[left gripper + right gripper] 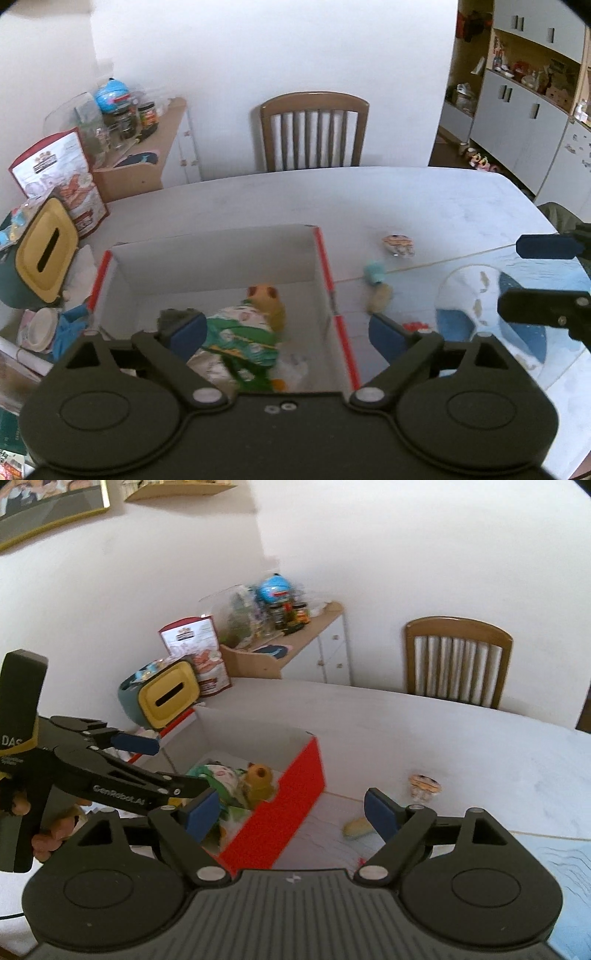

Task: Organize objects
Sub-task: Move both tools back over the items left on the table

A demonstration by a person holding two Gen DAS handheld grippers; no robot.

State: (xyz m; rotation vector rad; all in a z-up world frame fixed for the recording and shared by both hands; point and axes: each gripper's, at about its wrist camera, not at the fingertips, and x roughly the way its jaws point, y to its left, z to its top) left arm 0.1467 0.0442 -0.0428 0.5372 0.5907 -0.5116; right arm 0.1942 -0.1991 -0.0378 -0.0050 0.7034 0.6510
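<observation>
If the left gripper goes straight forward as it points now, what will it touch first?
Probably the toy in green clothes inside the red box: the open left gripper points down at it. Depth is unclear.

My own left gripper covers the near end of the box, so I cannot see all of the toys inside. The small cup out on the worktop is too blurry to read. My right gripper is cut off by the edge in the left view.
</observation>
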